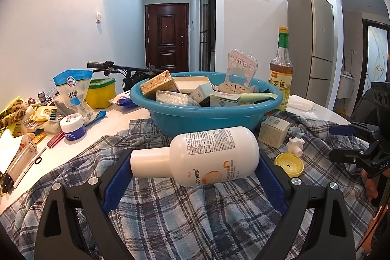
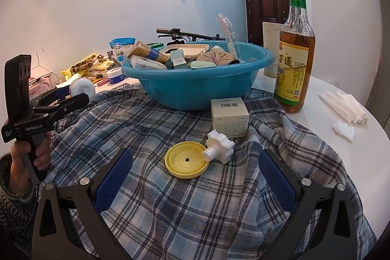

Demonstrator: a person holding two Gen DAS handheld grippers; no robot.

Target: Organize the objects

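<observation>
Now the white bottle rides sideways, clamped in the left hand-held gripper (image 1: 195, 162) above the plaid cloth (image 1: 185, 216).
Blue basin (image 1: 204, 120) just ahead; white bottle (image 1: 195, 156) looks light, rigid, slick: best held mid-body. Right hand-held gripper (image 2: 195, 174) spread, empty, over the yellow lid (image 2: 186, 160).

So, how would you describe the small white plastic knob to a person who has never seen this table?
Find the big teal plastic basin on the plaid cloth. In front of it lies a round yellow plastic lid; the white lobed knob rests against its rim, the only star-shaped piece.
</observation>
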